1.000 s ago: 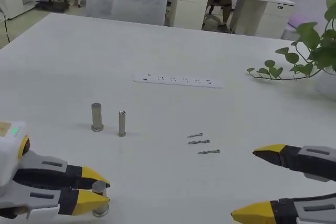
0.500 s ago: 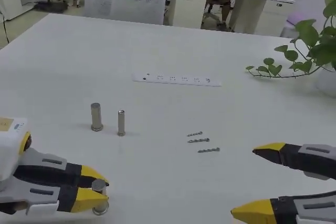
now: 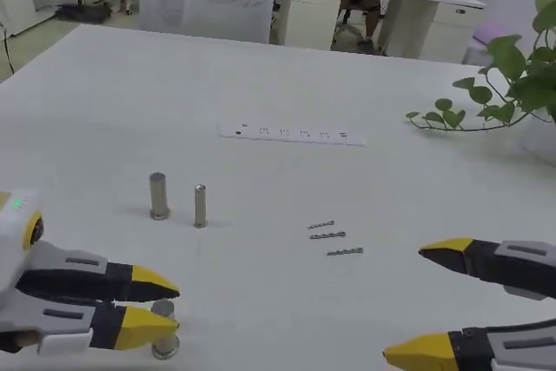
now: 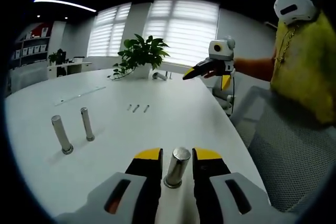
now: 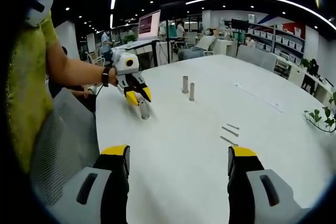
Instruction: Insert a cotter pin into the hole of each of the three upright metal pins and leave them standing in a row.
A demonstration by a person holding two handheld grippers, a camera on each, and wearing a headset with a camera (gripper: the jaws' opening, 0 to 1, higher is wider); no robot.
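Observation:
Two metal pins stand upright at the table's left: a thicker one (image 3: 157, 195) and a thinner one (image 3: 200, 206). A third pin (image 3: 162, 336) stands near the front edge. It sits between the yellow-tipped jaws of my left gripper (image 3: 176, 305), which is open with a small gap on each side of the pin (image 4: 177, 167). Three cotter pins (image 3: 328, 235) lie flat at mid-table. My right gripper (image 3: 404, 303) hovers wide open at the front right with nothing in it (image 5: 178, 151).
A white power strip (image 3: 295, 134) lies across the table's middle, farther back. A potted plant (image 3: 512, 76) trails leaves over the right side. A grey chair (image 3: 208, 6) and office desks stand beyond the far edge.
My left gripper's jaws have parted from the front pin, which now stands free between them. The right gripper has stayed put.

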